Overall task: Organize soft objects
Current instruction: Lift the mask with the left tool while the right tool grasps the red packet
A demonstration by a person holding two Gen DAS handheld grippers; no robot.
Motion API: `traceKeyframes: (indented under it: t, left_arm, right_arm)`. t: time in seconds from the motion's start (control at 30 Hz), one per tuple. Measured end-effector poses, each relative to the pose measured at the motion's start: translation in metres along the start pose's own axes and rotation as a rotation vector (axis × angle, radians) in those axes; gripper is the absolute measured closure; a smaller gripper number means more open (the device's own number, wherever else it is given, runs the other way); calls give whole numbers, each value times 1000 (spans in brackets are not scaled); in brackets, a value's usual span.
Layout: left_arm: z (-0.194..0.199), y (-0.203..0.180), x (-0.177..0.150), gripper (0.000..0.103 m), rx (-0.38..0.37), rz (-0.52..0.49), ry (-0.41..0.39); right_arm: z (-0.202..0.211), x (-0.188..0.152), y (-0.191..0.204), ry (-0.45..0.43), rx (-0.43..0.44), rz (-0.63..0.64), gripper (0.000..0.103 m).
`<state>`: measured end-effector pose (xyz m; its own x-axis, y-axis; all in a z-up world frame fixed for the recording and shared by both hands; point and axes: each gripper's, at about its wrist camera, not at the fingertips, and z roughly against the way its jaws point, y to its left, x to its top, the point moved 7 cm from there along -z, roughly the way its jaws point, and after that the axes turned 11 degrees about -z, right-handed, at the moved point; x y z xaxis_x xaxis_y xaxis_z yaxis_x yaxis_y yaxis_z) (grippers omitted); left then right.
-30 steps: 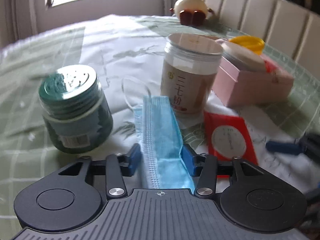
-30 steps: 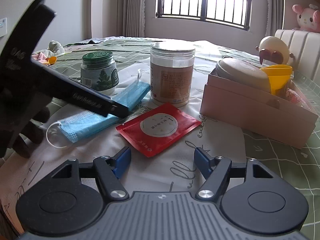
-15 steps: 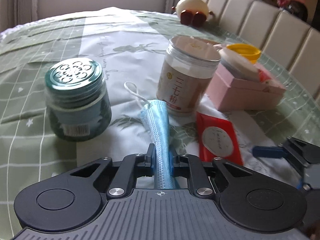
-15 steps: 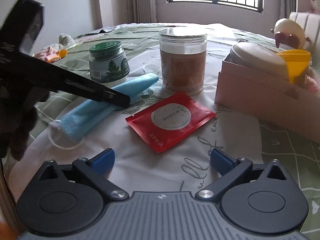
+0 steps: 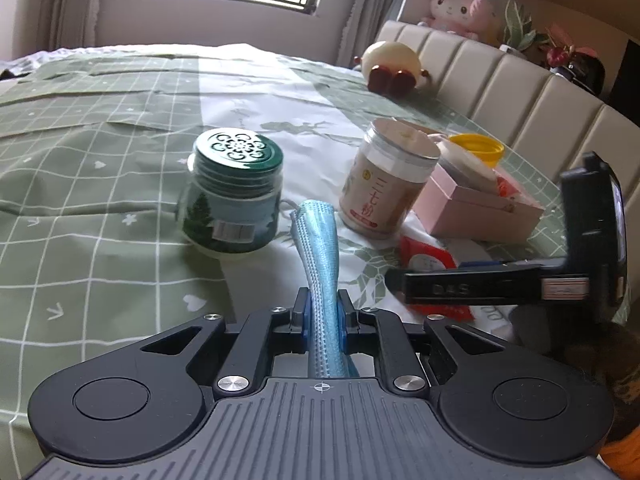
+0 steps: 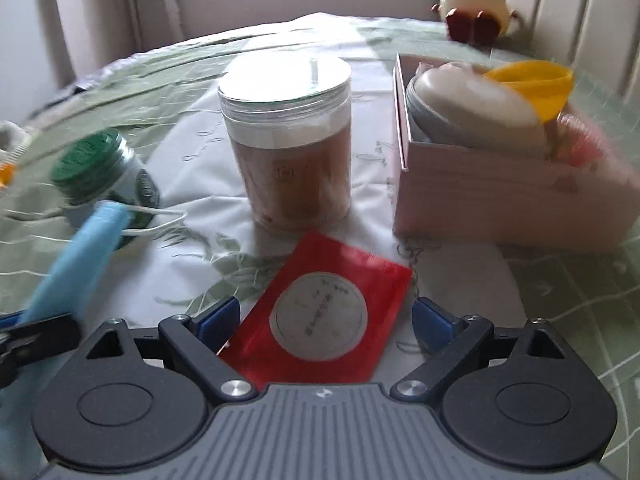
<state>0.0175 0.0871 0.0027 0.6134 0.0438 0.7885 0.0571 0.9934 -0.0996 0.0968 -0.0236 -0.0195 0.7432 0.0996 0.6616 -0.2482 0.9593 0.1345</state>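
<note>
My left gripper (image 5: 322, 312) is shut on a folded blue face mask (image 5: 319, 248) and holds it lifted off the table; the mask also shows at the left of the right wrist view (image 6: 76, 260), its white ear loop hanging free. My right gripper (image 6: 326, 316) is open, its fingers on either side of a red sachet (image 6: 320, 308) with a round white label that lies flat on the tablecloth. The sachet also shows in the left wrist view (image 5: 428, 260), partly behind the right gripper's body.
A green-lidded jar (image 5: 232, 200) and a tall clear jar of brown powder (image 6: 288, 152) stand on the green checked tablecloth (image 5: 100, 220). A pink box (image 6: 500, 204) at the right holds a round tin, a yellow funnel and pink items. A padded bench runs behind.
The left gripper, shut on the mask, has lifted it off the table. The right gripper has moved forward so the red sachet now lies between its open fingers.
</note>
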Motion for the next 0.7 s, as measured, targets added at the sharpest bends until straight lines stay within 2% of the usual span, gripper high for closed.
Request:
traceKeyframes:
  t: [0.03,0.1,0.2,0.43,0.57,0.7]
  left_arm:
    - [0,1,-1,88,-3,5,-1]
    - [2,4,-5,88,-13,14,0]
    - [1,5,-8,88,-21,20,3]
    - [12,-8,-6,88,-61,7,-22]
    - [34,-31,30,88,-93,-56,-126]
    - [48,-67,100,88,-124,-165,-240]
  right_arm:
    - [2,-1,5,-5,0,24,20]
    - [9,-3,14,-13,3,75,35]
    - [19,-7,15,-23,-22,118,45]
    - [70,-11,-13,-23,99,139,50]
    - [123,9,-37,-150,153,179,50]
    - [176,48,-73,-326,152,192,50]
